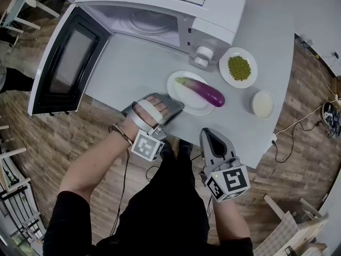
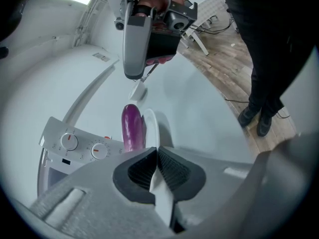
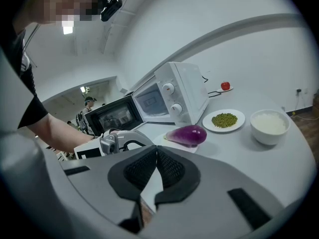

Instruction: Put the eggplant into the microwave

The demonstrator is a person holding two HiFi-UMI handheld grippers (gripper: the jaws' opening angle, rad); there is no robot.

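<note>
Gripping the white plate (image 1: 186, 104) by its near rim, the left gripper (image 2: 157, 156) is clenched, and the rim runs edge-on between its pads. The eggplant (image 1: 203, 91) lies loose across that plate, which rests on the table (image 1: 266, 52) just in front of the microwave (image 1: 160, 4). The microwave door (image 1: 69, 57) stands wide open (cavity appears empty). The right gripper (image 3: 155, 158) hangs by the table edge, jaws closed on nothing. Judgement: the plate is being secured for the lift. Recommend raising it slowly and level, then steering it into the cavity — a one-sided rim hold invites sag, and any tilt would likely roll the eggplant off.
</note>
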